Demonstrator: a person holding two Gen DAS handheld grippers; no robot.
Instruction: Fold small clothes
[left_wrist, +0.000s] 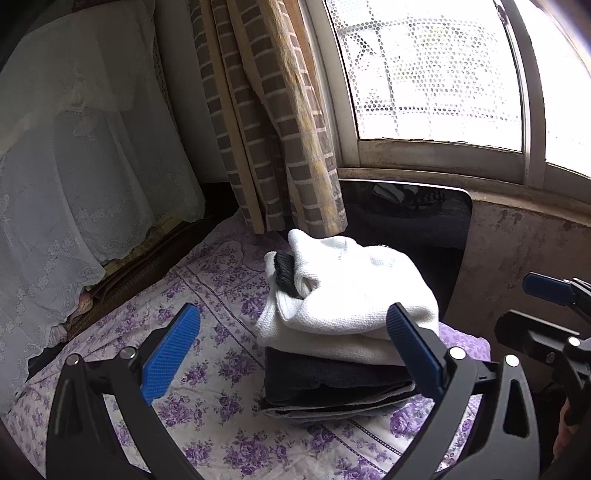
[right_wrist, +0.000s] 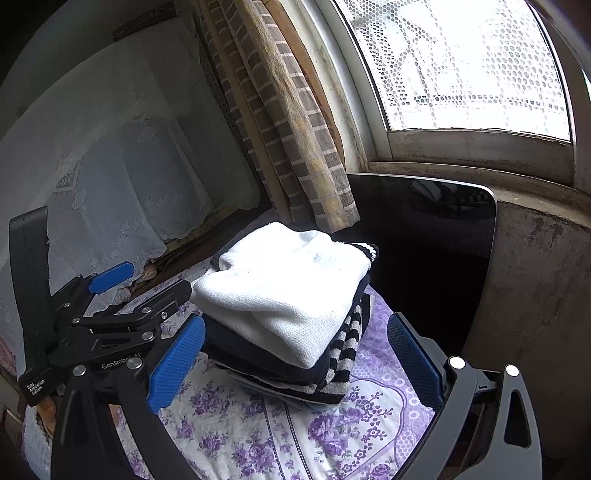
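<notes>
On the left of the pile of clothes (left_wrist: 332, 332) I keep my left gripper (left_wrist: 291, 350) low over the flowered bedsheet (left_wrist: 207, 295), its jaws wide apart and holding nothing. The pile sits on this sheet, in front of the curtain (left_wrist: 280, 129) and the window (left_wrist: 436, 74); a white knitted piece (left_wrist: 351, 291) lies on top, over dark and striped pieces. I judge the top piece is loose and rounded, so a push from a finger could slide it off or tip the pile. On the right of the pile my right gripper (right_wrist: 295, 365) is also wide and empty, pointing forward at the pile's lower edge.
</notes>
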